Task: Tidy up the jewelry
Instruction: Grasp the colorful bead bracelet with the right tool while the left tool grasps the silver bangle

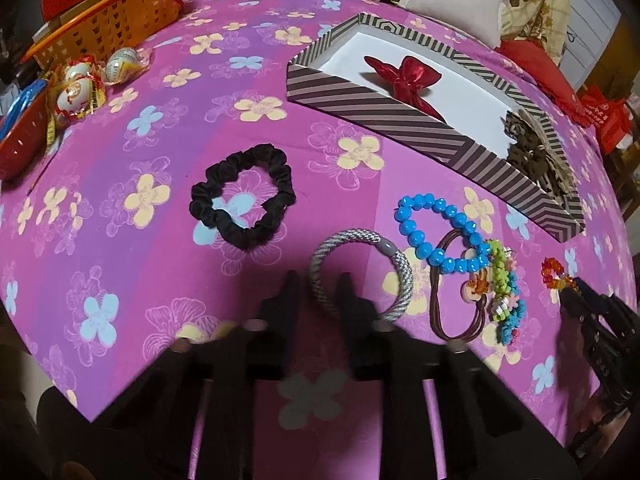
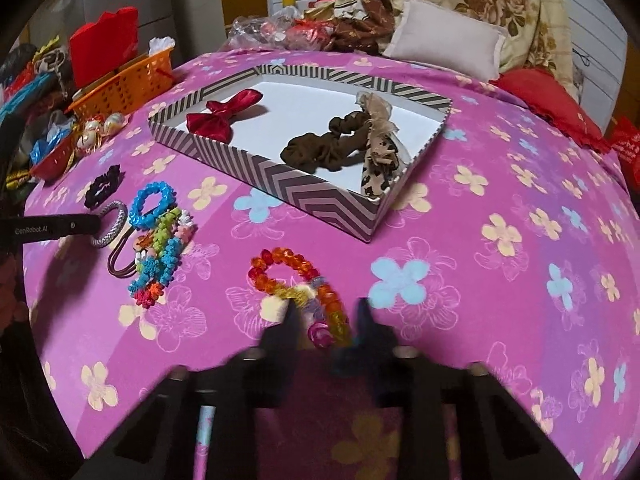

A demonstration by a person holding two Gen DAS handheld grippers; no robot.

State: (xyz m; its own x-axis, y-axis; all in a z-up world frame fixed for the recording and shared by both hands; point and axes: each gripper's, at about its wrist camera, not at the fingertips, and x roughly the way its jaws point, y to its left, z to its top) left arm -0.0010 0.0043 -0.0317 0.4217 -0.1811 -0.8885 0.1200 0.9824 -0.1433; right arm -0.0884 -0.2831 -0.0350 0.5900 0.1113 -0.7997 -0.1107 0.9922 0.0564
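Note:
A striped box (image 1: 384, 118) (image 2: 280, 184) holds a red bow (image 1: 404, 76) (image 2: 224, 118) and brown scrunchies (image 2: 332, 148). On the pink cloth lie a black scrunchie (image 1: 244, 194), a grey woven hair tie (image 1: 360, 272) (image 2: 112, 224), a blue bead bracelet (image 1: 436, 236) (image 2: 154, 204), a brown elastic with colourful ties (image 1: 476, 300) (image 2: 160, 256) and an orange bead bracelet (image 2: 296, 280). My left gripper (image 1: 318, 294) is open, its jaws straddling the grey tie's near left side. My right gripper (image 2: 326, 318) is open around the orange bracelet's near end.
An orange basket (image 1: 108, 20) (image 2: 124, 84), a red bowl (image 1: 20, 148) and wrapped eggs (image 1: 80, 84) sit at the far left. Pillows (image 2: 448, 40) and clutter line the back edge. The right gripper shows at the left wrist view's right edge (image 1: 600, 332).

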